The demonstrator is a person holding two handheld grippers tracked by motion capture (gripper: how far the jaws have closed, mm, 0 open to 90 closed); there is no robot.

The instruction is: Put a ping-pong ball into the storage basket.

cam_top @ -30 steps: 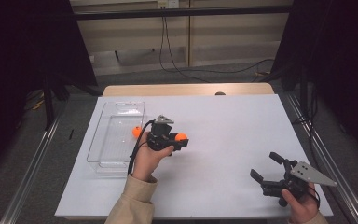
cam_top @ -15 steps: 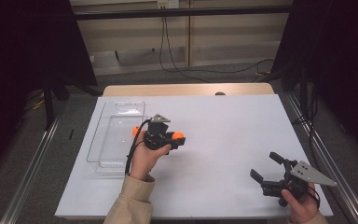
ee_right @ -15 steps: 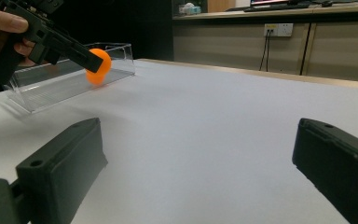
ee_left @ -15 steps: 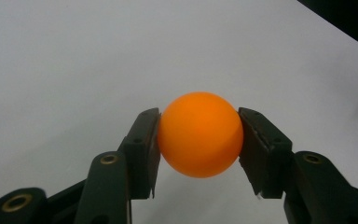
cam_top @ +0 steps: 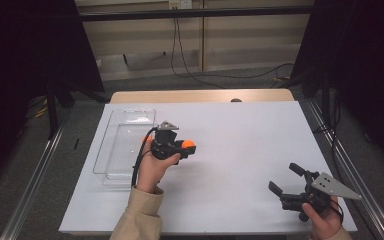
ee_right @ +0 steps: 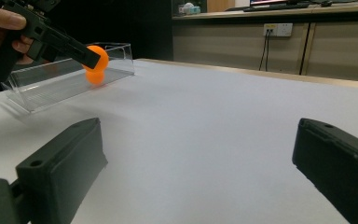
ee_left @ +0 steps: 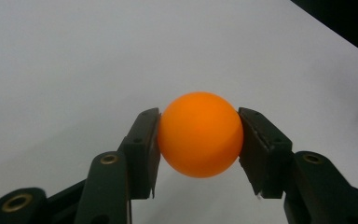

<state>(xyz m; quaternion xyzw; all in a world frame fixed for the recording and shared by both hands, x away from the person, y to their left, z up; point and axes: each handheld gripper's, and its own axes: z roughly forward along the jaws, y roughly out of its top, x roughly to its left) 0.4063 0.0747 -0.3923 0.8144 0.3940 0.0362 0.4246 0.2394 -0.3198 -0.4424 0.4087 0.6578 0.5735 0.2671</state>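
Observation:
An orange ball (ee_left: 199,140) is pinched between the two black jaws of my left gripper (ee_left: 199,145), shut on it above the white table. In the high view the left gripper (cam_top: 188,144) holds the ball (cam_top: 189,144) just right of a clear plastic tray (cam_top: 120,150). A second orange ball (ee_right: 94,77) shows low by the tray's (ee_right: 51,81) wall, under the held ball (ee_right: 99,55). My right gripper (cam_top: 283,177) rests near the table's front right corner, open, with nothing between its jaws (ee_right: 200,154).
The white table sheet (cam_top: 240,140) stretches between the two grippers. A wooden strip (cam_top: 200,96) runs along the table's far edge. Metal rails (cam_top: 35,170) flank the table, and cables (cam_top: 190,65) hang at the back.
The left gripper with the ball has edged slightly toward the tray. The right gripper has stayed where it was.

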